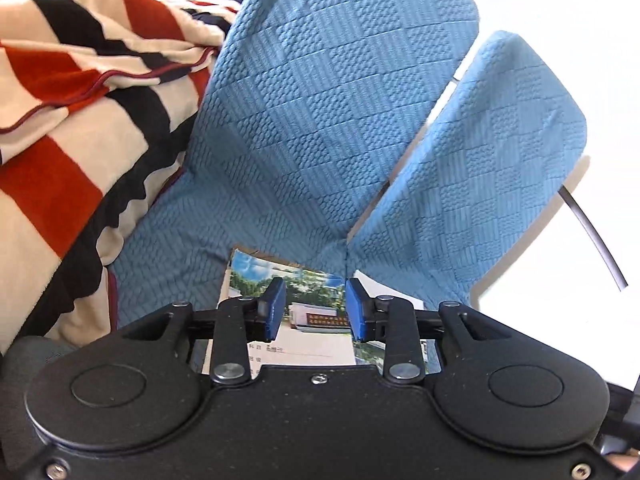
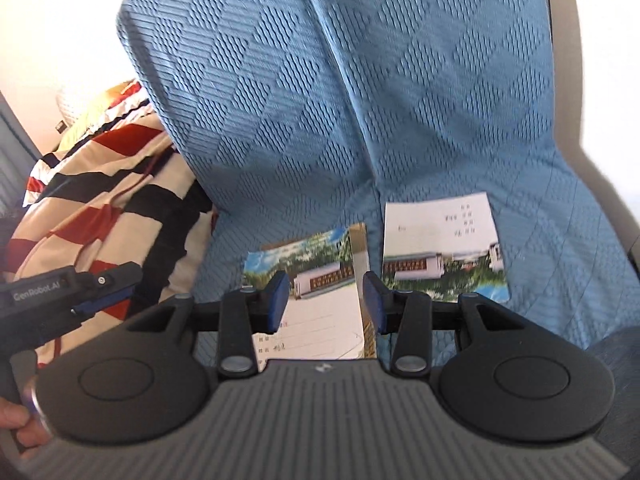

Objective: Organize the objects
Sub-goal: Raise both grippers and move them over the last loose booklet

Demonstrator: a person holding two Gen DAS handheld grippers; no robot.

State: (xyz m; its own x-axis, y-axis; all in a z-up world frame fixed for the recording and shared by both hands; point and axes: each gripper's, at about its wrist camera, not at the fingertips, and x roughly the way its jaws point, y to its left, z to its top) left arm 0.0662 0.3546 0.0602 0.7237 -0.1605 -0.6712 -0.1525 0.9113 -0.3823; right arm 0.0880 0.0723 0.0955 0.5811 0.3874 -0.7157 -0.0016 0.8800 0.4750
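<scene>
Two notebooks with a building photo on their covers lie side by side on a blue textured seat cover (image 2: 360,80). The left notebook (image 2: 316,256) is straight ahead of my right gripper (image 2: 326,292), which hovers above it, open, with nothing between its blue pads. The right notebook (image 2: 440,240) lies flat a little further right. In the left wrist view my left gripper (image 1: 316,300) is also open, above the left notebook (image 1: 256,276), with a white corner of the other notebook (image 1: 384,292) showing to the right. The left gripper (image 2: 116,288) is also seen at the left edge of the right wrist view.
A red, black and cream striped blanket (image 1: 80,120) is bunched on the left, up against the blue cover (image 1: 320,100). The cover rises into two backrests behind the notebooks. A grey frame (image 2: 580,80) edges the seat on the right. A hand (image 2: 16,420) holds the left gripper's handle.
</scene>
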